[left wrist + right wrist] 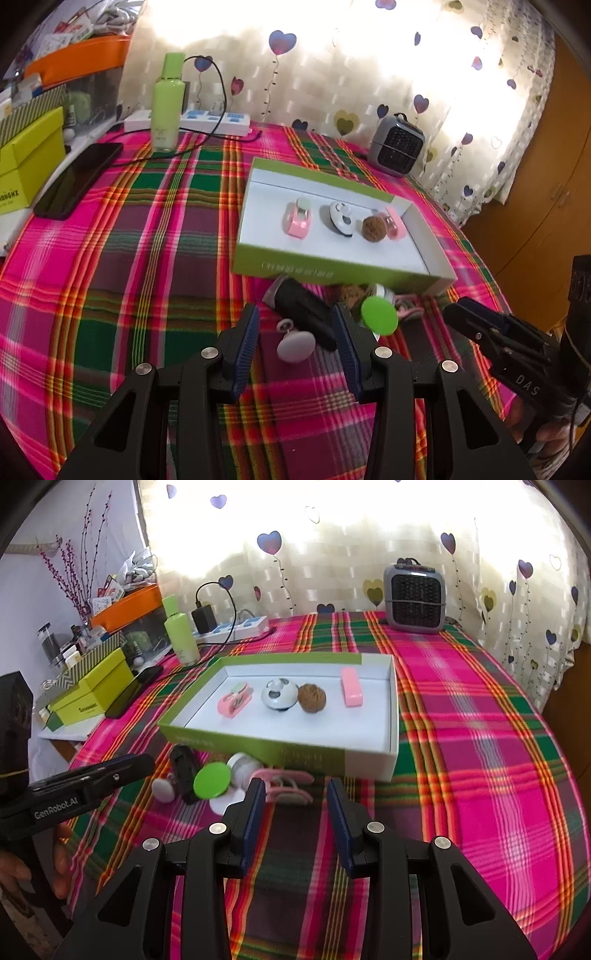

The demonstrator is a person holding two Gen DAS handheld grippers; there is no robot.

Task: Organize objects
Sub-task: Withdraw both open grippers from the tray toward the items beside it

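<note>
Shallow green-sided cardboard tray w/ white floor [393,709] sits mid-table on pink-green plaid cloth [480,738]; wide bare cloth to its right. Loose bits crowd its near edge: round green lid [212,781], black cylinder [306,310], grey knob [295,345]. Left gripper [299,326] and right gripper [295,794] both part-open, holding nothing.

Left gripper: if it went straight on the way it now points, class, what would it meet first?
Probably the small grey knob lying between the open left gripper fingers, with the black case just behind; depth is uncertain.
</note>
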